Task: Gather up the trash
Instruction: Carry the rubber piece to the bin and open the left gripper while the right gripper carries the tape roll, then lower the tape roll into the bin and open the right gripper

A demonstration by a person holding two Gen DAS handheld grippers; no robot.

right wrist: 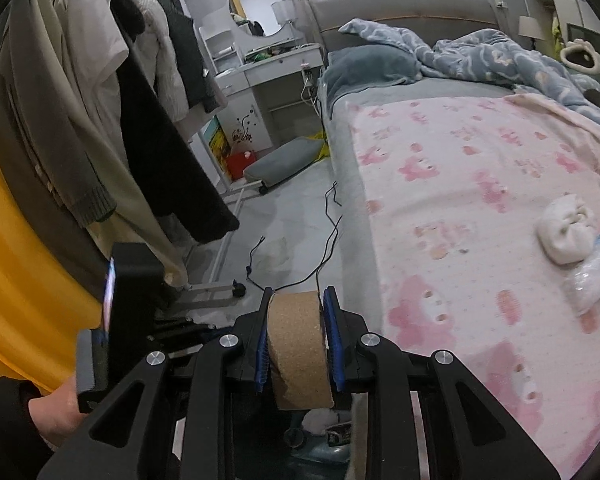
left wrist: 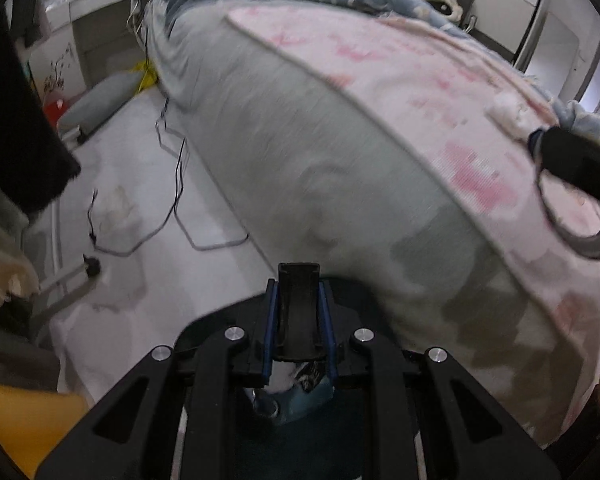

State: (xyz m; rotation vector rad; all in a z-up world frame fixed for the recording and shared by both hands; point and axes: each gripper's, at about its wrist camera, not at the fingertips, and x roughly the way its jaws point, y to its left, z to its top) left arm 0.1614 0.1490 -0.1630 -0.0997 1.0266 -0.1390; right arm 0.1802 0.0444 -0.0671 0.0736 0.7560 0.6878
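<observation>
My right gripper [right wrist: 297,300] is shut on a brown cardboard tube [right wrist: 297,344] and holds it beside the bed, above a bin with trash [right wrist: 320,426] below the jaws. My left gripper [left wrist: 299,280] is shut on a thin black edge, likely the bin's rim or a bag [left wrist: 299,312]; white and blue trash [left wrist: 295,388] lies below it. On the pink blanket [right wrist: 480,208] a crumpled white tissue [right wrist: 566,232] and a clear plastic wrapper [right wrist: 596,276] lie at the right. The tissue also shows blurred in the left wrist view [left wrist: 508,110].
The bed [left wrist: 283,152] fills the right side, with a blue quilt [right wrist: 480,56] at its head. Cables [right wrist: 328,232] trail on the floor. A clothes rack with hanging garments [right wrist: 111,120] stands left. A grey cushion [right wrist: 279,160] and a dressing table [right wrist: 267,64] stand at the back.
</observation>
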